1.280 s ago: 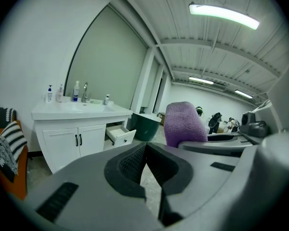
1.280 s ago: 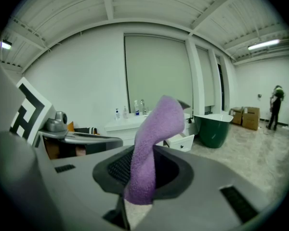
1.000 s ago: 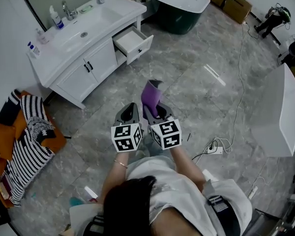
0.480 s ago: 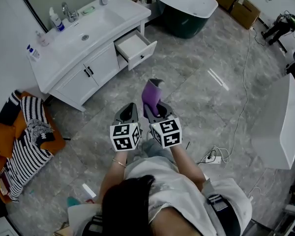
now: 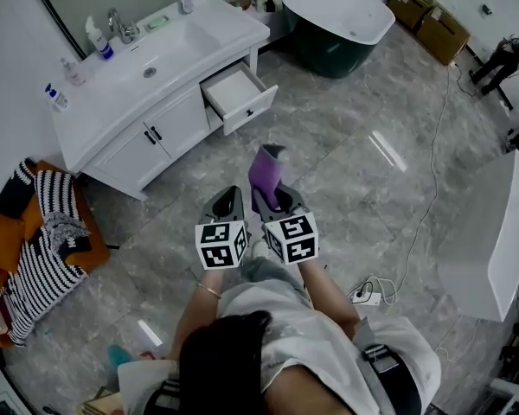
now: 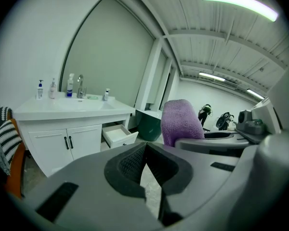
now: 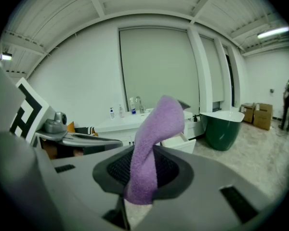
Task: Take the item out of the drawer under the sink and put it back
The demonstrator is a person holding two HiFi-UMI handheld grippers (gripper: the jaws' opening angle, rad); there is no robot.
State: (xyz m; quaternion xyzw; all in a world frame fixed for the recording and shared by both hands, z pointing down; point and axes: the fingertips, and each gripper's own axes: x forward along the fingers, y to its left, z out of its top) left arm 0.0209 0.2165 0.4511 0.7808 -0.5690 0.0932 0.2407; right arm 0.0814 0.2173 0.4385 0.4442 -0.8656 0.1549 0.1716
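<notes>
Grey tiled floor between purple cloth and open drawer; tub nearby.

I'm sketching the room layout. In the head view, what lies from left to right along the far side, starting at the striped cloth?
Striped cloth → sink → open drawer → green bathtub → cardboard boxes. The purple cloth held by the right gripper overlaps the drawer's span, so it is left out.

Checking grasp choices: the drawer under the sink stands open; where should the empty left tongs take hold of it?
By the small dark knob at the middle of the front panel of the drawer, coming straight at it from the floor side. The panel is flat; only the knob juts out.
</notes>
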